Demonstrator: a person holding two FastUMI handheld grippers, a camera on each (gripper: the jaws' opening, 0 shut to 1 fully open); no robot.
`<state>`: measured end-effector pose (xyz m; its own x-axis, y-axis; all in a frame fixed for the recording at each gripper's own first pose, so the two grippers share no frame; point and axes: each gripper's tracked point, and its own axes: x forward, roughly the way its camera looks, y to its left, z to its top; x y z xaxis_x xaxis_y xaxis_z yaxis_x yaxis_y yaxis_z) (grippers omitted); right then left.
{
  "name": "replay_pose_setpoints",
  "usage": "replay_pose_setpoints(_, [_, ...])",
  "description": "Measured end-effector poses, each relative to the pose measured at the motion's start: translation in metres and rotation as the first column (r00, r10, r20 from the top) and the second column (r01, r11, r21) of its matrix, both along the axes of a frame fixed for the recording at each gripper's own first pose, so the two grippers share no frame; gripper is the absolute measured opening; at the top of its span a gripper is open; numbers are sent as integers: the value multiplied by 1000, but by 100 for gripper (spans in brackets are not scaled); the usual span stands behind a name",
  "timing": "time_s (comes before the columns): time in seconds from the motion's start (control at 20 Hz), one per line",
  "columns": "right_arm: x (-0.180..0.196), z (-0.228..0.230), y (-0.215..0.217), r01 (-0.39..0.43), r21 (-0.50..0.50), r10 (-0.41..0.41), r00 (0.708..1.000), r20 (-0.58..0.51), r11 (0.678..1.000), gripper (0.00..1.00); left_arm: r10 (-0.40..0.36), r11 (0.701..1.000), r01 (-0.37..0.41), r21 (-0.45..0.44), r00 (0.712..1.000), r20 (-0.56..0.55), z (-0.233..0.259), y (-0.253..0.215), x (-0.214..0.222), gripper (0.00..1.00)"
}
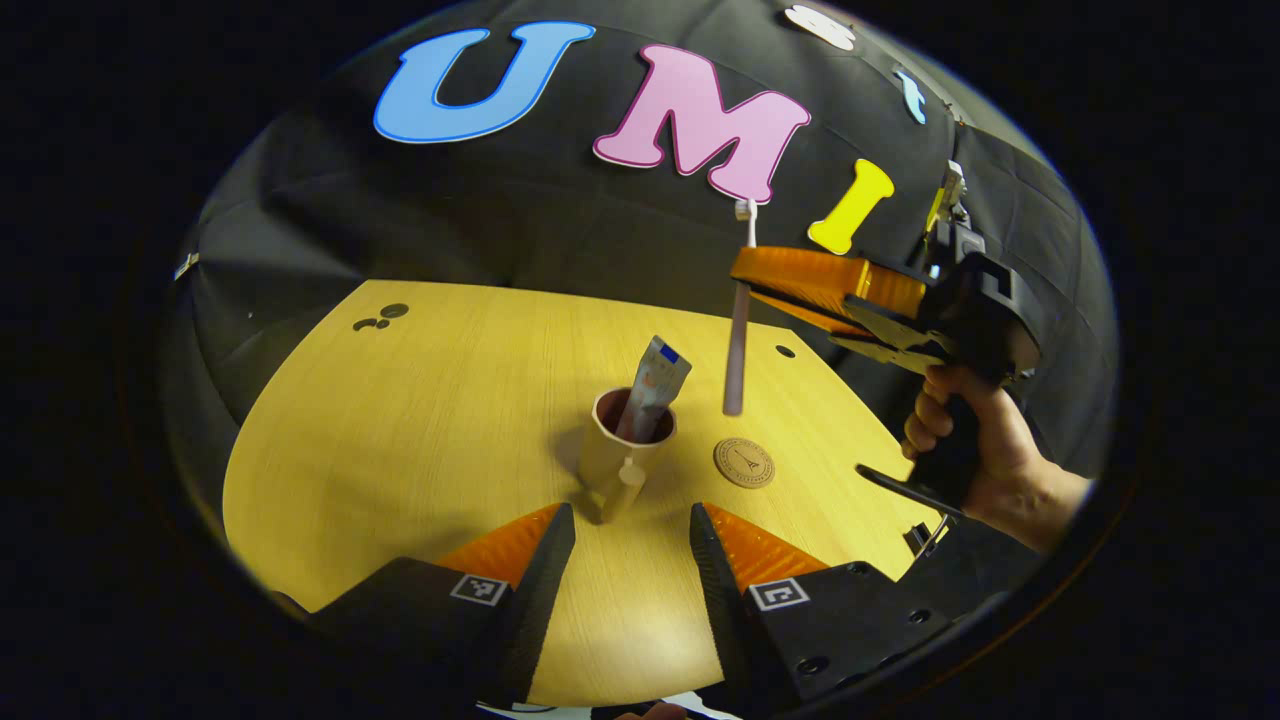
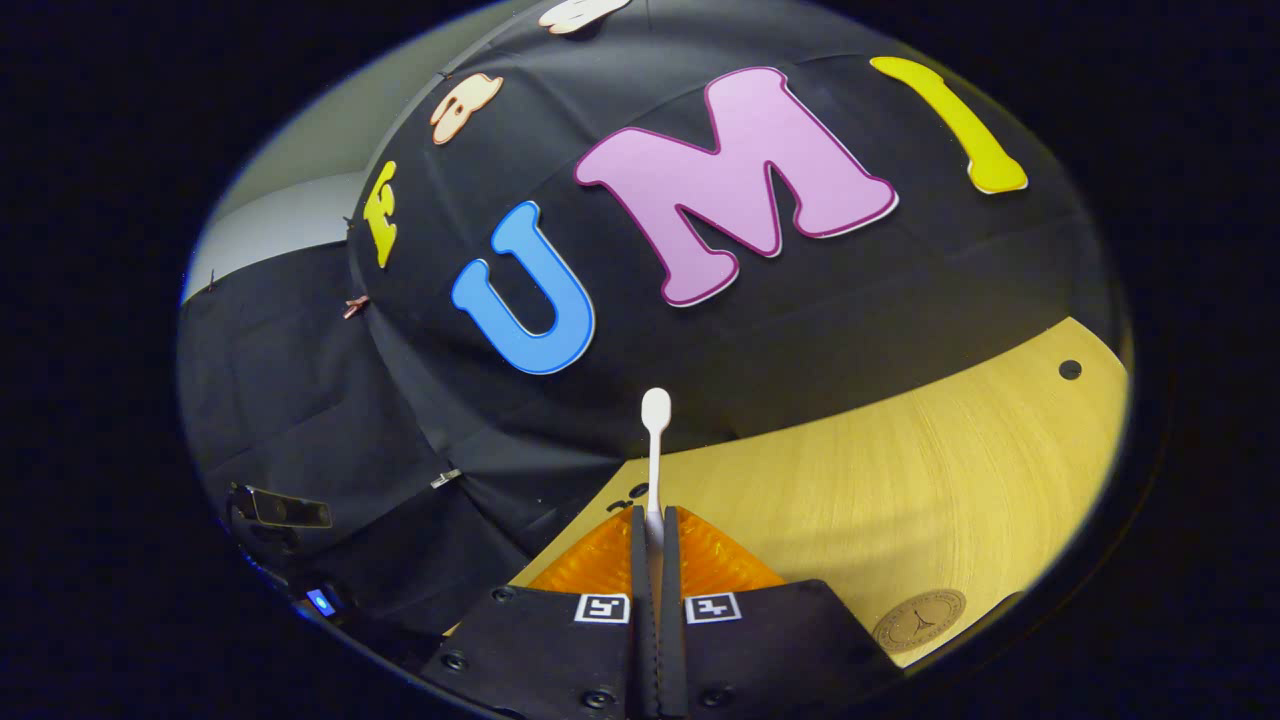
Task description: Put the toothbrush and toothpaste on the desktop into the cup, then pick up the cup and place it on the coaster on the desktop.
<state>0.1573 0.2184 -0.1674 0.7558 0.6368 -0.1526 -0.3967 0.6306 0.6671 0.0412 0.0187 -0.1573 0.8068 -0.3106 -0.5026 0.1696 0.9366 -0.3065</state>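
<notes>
In the left gripper view a tan cup (image 1: 612, 455) stands mid-table with the toothpaste tube (image 1: 655, 392) leaning upright inside it. A round coaster (image 1: 744, 463) lies just right of the cup. My left gripper (image 1: 632, 522) is open, a little short of the cup, with nothing between its fingers. The right gripper (image 1: 748, 278), held by a hand (image 1: 975, 440), is shut on the toothbrush (image 1: 738, 350), which hangs upright above the table between cup and coaster, bristle end up. In the right gripper view the toothbrush (image 2: 655, 440) sticks out from the closed right gripper (image 2: 653, 518); the coaster (image 2: 919, 620) lies low right.
The wooden table (image 1: 400, 430) has a small hole (image 1: 785, 351) behind the coaster and dark marks (image 1: 385, 318) at its far left. The booth's black cloth wall rises behind the table's far edge. The table (image 2: 900, 470) has another hole (image 2: 1069, 369) near its edge.
</notes>
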Motion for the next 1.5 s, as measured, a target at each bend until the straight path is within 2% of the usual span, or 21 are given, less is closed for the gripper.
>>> replay_pose_setpoints(0.2, [3, -1, 37, -83, -53, 89, 988, 124, 995, 6, 34, 999, -34, -8, 999, -7, -5, 4, -13, 72])
replay_pose_setpoints(0.4, [8, -30, 63, -125, -136, 145, 979, 145, 983, 5, 77, 997, -77, -4, 997, -12, -10, 11, -22, 73])
replay_pose_setpoints(0.75, [10, -74, 74, -187, -242, 227, 962, 151, 952, 6, 147, 989, -147, -6, 988, -46, -23, 19, -49, 72])
replay_pose_setpoints(0.9, [6, -77, 74, -203, -261, 251, 954, 165, 944, 7, 172, 985, -173, -6, 983, -66, -28, 21, -62, 72])
replay_pose_setpoints(1.15, [3, -74, 72, -224, -225, 256, 959, 123, 948, 12, 180, 984, -178, 28, 981, -68, -33, 17, -72, 73])
replay_pose_setpoints(1.45, [-4, -72, 64, -238, -229, 262, 962, 80, 944, 19, 164, 986, -163, 23, 984, -75, -32, 7, -53, 72])
replay_pose_setpoints(1.5, [-8, -69, 62, -245, -225, 266, 962, 67, 943, 14, 161, 987, -160, 19, 984, -76, -31, 6, -48, 73])
